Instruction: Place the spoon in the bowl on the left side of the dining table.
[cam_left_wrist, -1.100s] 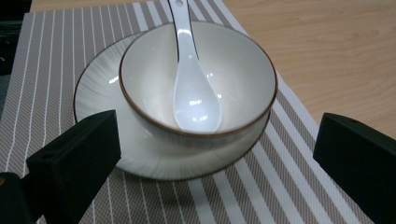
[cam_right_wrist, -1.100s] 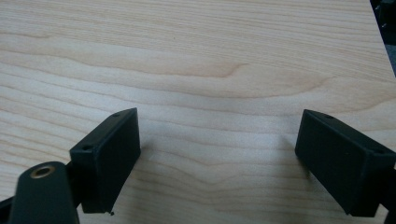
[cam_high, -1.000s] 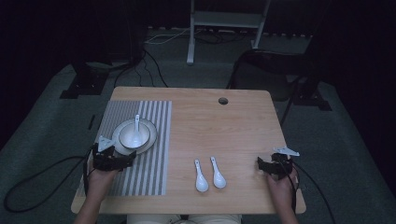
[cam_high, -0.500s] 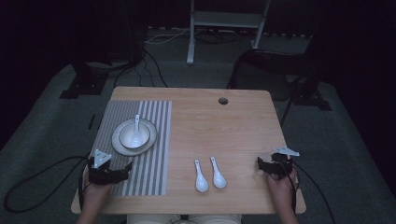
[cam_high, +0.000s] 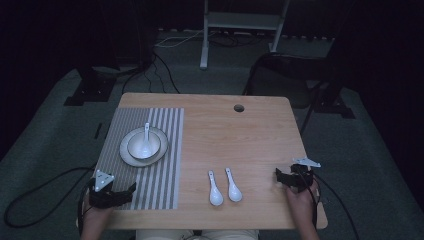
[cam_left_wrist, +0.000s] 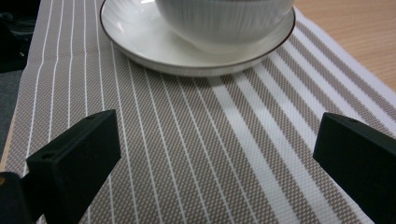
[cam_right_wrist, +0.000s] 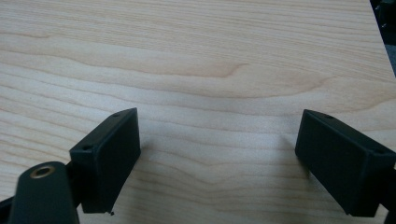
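A white bowl (cam_high: 143, 145) sits on a white plate (cam_high: 126, 154) on the striped placemat (cam_high: 165, 175), with a white spoon (cam_high: 146, 140) resting in it. Two more white spoons (cam_high: 215, 189) (cam_high: 233, 186) lie side by side on the wood near the front edge. My left gripper (cam_high: 130, 192) is open at the mat's front left corner. In the left gripper view its open jaws (cam_left_wrist: 217, 128) frame bare mat (cam_left_wrist: 196, 163), with the plate (cam_left_wrist: 154, 46) and bowl (cam_left_wrist: 224, 23) just beyond. My right gripper (cam_high: 278, 176) is open over bare wood (cam_right_wrist: 219, 123) at the front right, apart from the spoons.
The wooden table (cam_high: 240, 140) has a round cable hole (cam_high: 239, 108) near its far edge. Cables (cam_high: 35, 195) trail over the floor on both sides. A white stand (cam_high: 240, 22) is behind the table.
My left gripper has drawn back from beside the plate toward the mat's front left corner. The right gripper has stayed where it was.
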